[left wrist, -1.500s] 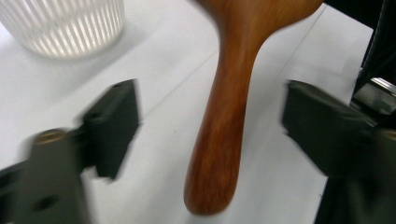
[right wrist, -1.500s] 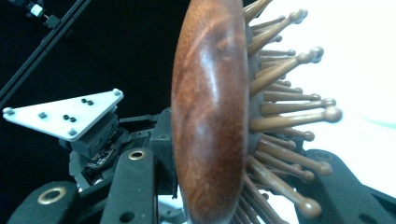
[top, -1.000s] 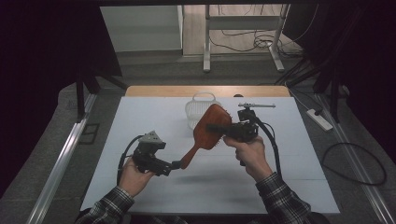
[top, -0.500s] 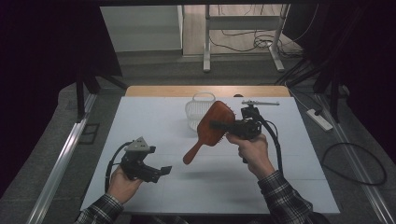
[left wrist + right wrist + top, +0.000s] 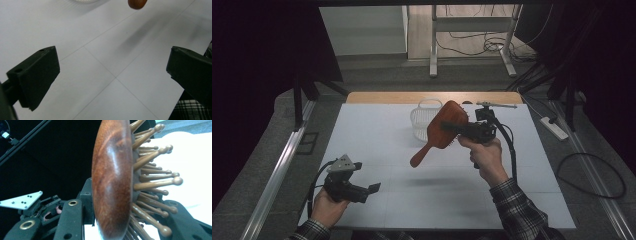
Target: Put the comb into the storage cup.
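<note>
In the high view the right claw (image 5: 451, 127), right of centre in the frame, pinches a wooden hairbrush (image 5: 441, 131) by its broad head and holds it in the air above the white counter (image 5: 377, 130). The brush slants down toward the lower left, its handle end hanging free over the middle of the counter, and a soft shadow lies on the surface below it. Just behind the brush head, toward the upper middle of the frame, a white basket (image 5: 419, 120) stands on the counter; the brush head covers part of its right side.

In the right gripper view the hairbrush (image 5: 112, 182) is seen edge-on, running up the centre of the frame. Its polished back faces left and its ball-tipped wooden bristles (image 5: 160, 180) stick out to the right. One black jaw presses the back at the lower left and the other sits among the bristles at the lower right. The top of the head is cut off by the upper edge, and the handle is out of frame.

The left claw (image 5: 373, 188) sits at the lower left of the high view, low over the counter and well apart from the brush, its jaws spread with nothing between them. The left gripper view shows the two jaws wide apart at the left and right edges over the bare counter (image 5: 110, 75). At the top edge, the rounded brown tip of the brush handle (image 5: 137, 3) and a sliver of the basket (image 5: 83, 1) are both cut off. A plaid sleeve (image 5: 192, 111) shows in the lower right corner.
</note>
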